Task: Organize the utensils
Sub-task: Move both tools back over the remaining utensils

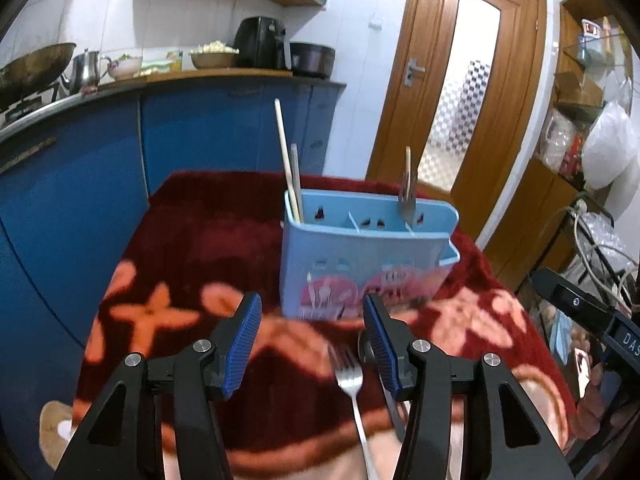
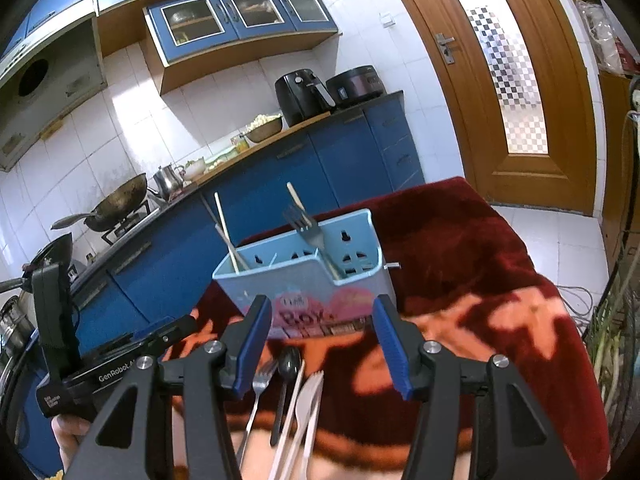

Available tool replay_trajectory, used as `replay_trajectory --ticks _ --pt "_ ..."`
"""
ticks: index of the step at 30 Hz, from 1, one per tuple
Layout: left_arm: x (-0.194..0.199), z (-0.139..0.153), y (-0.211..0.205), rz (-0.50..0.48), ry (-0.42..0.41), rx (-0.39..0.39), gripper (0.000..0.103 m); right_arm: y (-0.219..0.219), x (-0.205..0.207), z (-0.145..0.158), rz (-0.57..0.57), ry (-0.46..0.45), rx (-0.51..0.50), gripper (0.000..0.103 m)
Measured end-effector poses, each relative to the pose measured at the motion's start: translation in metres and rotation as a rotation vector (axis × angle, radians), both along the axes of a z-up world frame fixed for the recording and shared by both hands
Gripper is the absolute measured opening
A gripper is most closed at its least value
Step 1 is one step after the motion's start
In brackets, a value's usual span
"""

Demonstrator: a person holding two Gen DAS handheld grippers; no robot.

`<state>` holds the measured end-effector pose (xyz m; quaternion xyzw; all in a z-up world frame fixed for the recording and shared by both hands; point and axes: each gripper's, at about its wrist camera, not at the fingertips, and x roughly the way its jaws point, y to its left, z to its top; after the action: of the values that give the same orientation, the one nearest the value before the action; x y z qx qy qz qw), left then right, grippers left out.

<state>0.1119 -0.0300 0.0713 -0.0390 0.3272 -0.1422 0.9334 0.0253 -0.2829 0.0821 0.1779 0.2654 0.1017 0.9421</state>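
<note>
We hold two claws over a worktop (image 2: 472, 248) covered with a dark red cloth (image 1: 208, 232) patterned in orange. Our left claw (image 1: 312, 344) stands open with nothing between its blue pads (image 1: 242, 344). Our right claw (image 2: 320, 344) is open too, and nothing is pinched between its pads (image 2: 390, 344).

A light blue caddy (image 1: 360, 264) stands upright on the cloth just beyond both claws, split into compartments. In the left wrist view its left compartment holds two pale chopsticks (image 1: 286, 156), leaning, and its right compartment holds a fork (image 1: 407, 196) with tines up beside a pale handle.

The loose utensils lie on the cloth near us. In the right wrist view a steel fork (image 2: 260, 384) lies below the left pad, a dark spoon (image 2: 289, 364) just beside it, then pale sticks (image 2: 294, 408) and a white plastic knife (image 2: 310, 396), all lying roughly side by side with their heads toward the caddy. In the left wrist view only the steel fork shows clearly, close to the right pad, with a dark blade partly hidden behind that finger.

The left gripper's body also shows at the lower left of the right wrist view, held by a hand (image 2: 70, 436)
</note>
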Motion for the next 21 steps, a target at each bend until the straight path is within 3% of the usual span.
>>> replay_trajectory --ticks 11,21 --pt "-0.011 -0.021 -0.004 -0.009 0.112 0.049 0.054 -0.011 -0.024 -0.019 -0.008 0.063 0.018 0.057" --pt "0.005 -0.049 -0.016 -0.047 0.231 0.045 0.054 -0.024 -0.027 -0.037 -0.030 0.104 0.031 0.057"
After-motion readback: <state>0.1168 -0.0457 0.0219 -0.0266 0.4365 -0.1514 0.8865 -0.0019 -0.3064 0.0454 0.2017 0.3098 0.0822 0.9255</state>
